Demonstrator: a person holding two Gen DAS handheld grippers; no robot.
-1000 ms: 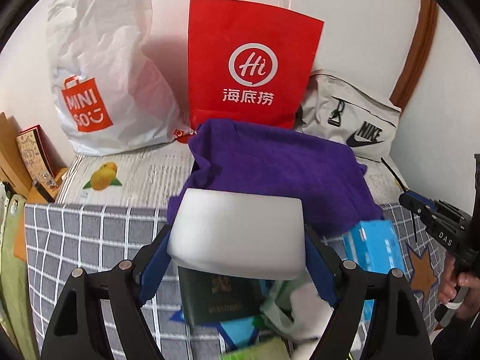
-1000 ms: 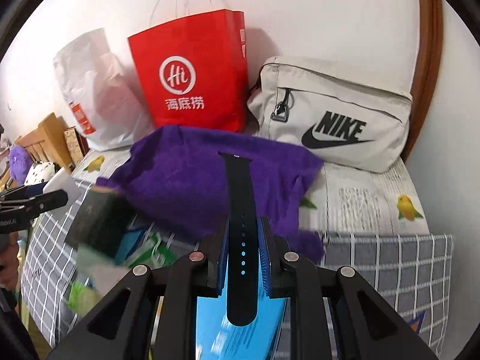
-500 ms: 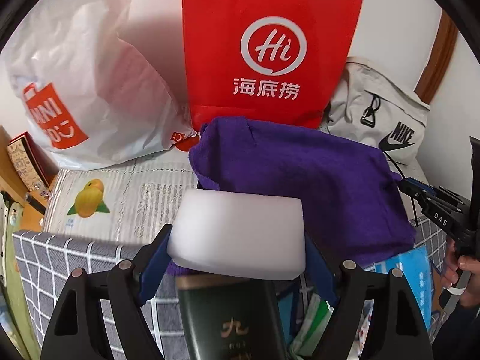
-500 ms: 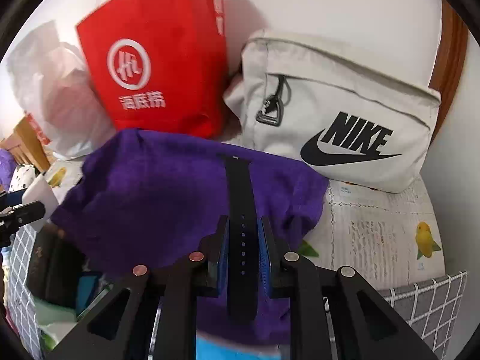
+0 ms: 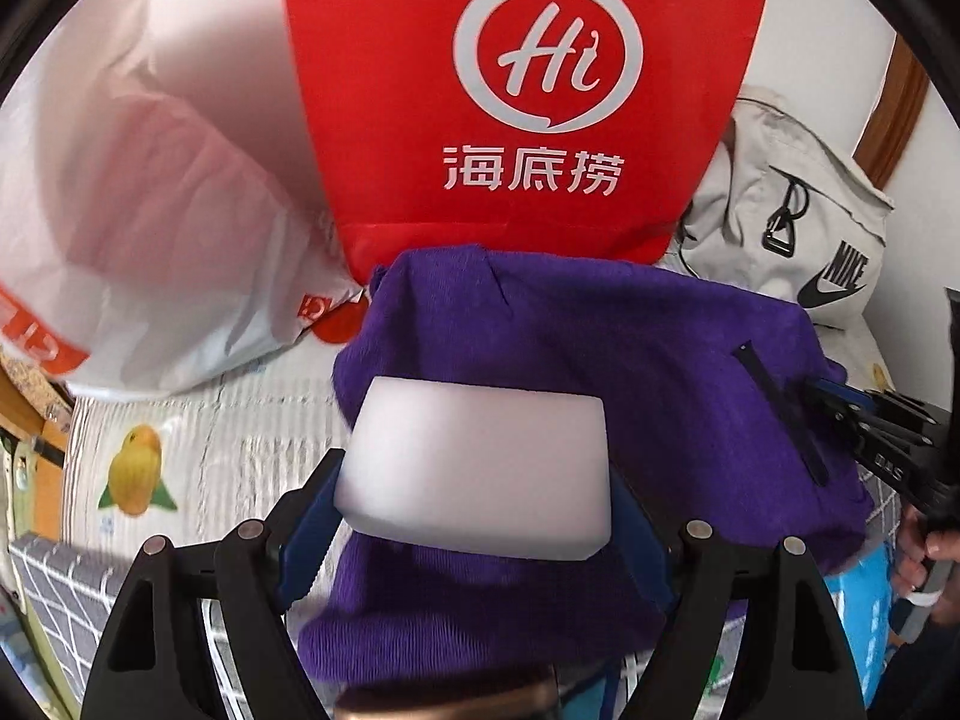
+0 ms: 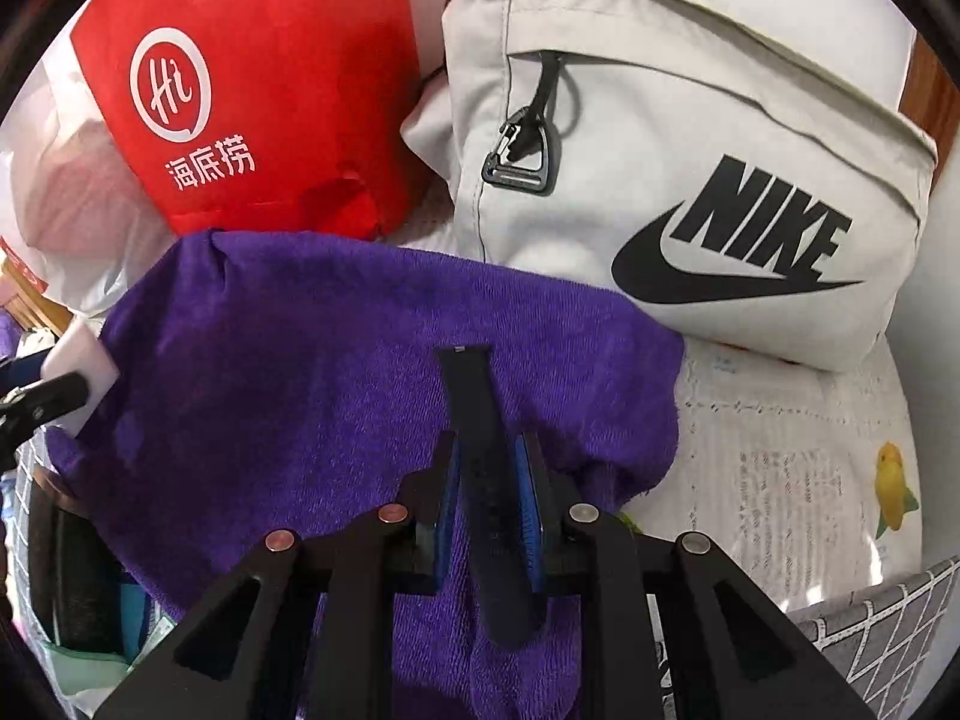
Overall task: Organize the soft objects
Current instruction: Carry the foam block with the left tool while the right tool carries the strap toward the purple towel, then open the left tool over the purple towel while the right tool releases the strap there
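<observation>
White foam, a soft block (image 5: pixel 477 468), sits clamped crosswise in the left tongs (image 5: pixel 474 516), whose blue pads stand wide apart and press on its two ends. It hangs over the near edge of a purple towel (image 5: pixel 600 372) that lies rumpled on a fruit-printed cloth (image 5: pixel 198 450).

Closed almost together, the right tongs (image 6: pixel 491 480) pinch a black watch strap (image 6: pixel 474 414) between their blue pads; the strap runs lengthwise out past the tips, above the same towel. In the left view these tongs come in from the right edge, with a person's hand (image 5: pixel 936 564) on the handle.

Behind the towel a red paper bag (image 5: pixel 522 108) stands upright against the wall, a white plastic bag (image 5: pixel 156 210) slumped to its left and a pale grey Nike bag (image 6: pixel 690 180) to its right. A grey checked cloth (image 6: pixel 882 618) and a light blue packet (image 5: pixel 858 612) lie at the near edges.
</observation>
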